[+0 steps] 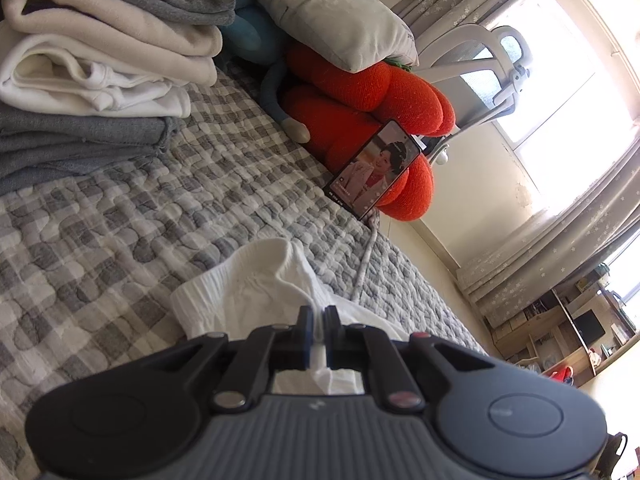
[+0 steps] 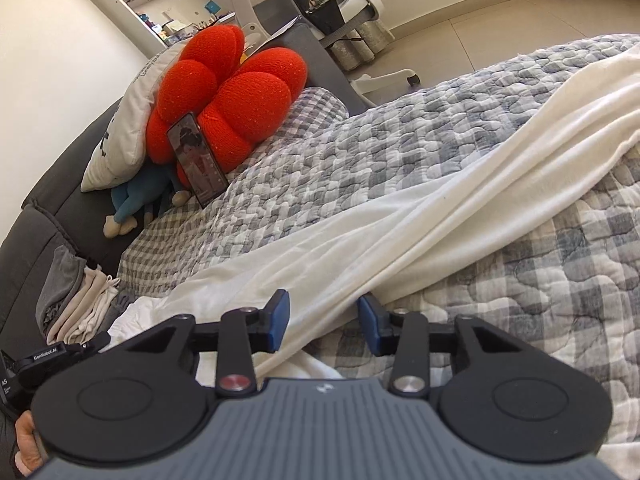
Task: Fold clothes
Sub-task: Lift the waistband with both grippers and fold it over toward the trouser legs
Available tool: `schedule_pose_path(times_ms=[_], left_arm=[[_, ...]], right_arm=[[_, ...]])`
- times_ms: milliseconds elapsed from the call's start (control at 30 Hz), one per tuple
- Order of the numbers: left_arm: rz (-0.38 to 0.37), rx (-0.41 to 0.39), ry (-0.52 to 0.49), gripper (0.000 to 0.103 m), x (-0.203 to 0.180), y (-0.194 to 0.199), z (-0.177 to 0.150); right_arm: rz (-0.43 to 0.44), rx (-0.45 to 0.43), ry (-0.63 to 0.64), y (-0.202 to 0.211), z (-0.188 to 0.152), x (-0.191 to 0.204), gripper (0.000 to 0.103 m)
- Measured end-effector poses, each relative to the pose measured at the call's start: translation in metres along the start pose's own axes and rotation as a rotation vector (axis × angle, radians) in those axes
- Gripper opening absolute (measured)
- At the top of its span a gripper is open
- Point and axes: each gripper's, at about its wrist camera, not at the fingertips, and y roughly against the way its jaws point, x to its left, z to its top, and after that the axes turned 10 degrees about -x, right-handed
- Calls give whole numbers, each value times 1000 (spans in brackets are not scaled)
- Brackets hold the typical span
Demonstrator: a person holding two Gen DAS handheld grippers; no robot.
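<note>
Checked grey quilt (image 2: 540, 264) covers our bed. Our left gripper (image 1: 319, 322) is clamped on a white garment (image 2: 460, 200), which stretches lengthwise away rightwards. Our right gripper (image 2: 324, 322), jaws apart, straddles its near edge without pinching.

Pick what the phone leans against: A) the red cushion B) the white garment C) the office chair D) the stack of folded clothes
A: the phone stands propped on the quilt with its back against the red cushion, apart from the folded stack.
</note>
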Motion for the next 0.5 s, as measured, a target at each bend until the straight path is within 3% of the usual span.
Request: schedule_pose_path(times_ms=[267, 367, 500], left_arm=[[-32, -21, 35, 5, -6, -15, 11], [-43, -30, 55, 5, -7, -22, 16], [-69, -41, 92, 5, -5, -28, 25]], right_arm=[[-57, -61, -26, -14, 9, -7, 5], [-64, -102, -2, -17, 14, -4, 2], [-58, -225, 29, -6, 29, 6, 2]])
